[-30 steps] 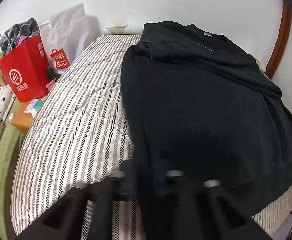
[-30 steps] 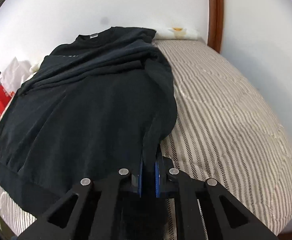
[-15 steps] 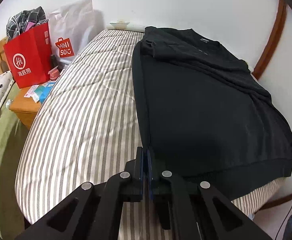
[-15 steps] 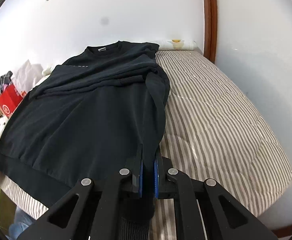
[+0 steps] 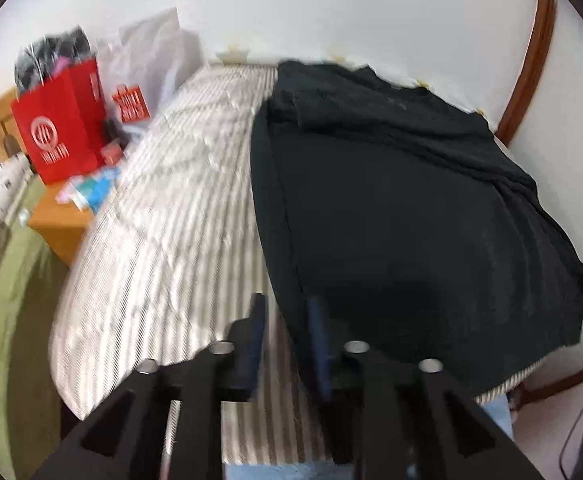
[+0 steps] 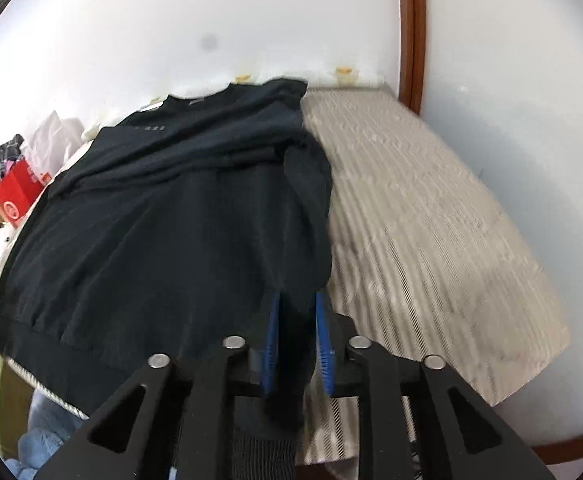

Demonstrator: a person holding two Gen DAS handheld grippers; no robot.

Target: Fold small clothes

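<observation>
Black sweatshirt lies spread across the striped bed. Left gripper fingers parted at its edge; right gripper fingers parted around a fold. Red bag stands beside.

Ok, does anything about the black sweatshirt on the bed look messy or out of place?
Yes. The black sweatshirt lies mostly flat on the striped mattress, but its sleeve is bunched in wrinkled folds near the collar, and its hem corner droops between the open right gripper. The open left gripper straddles the other edge.
</observation>
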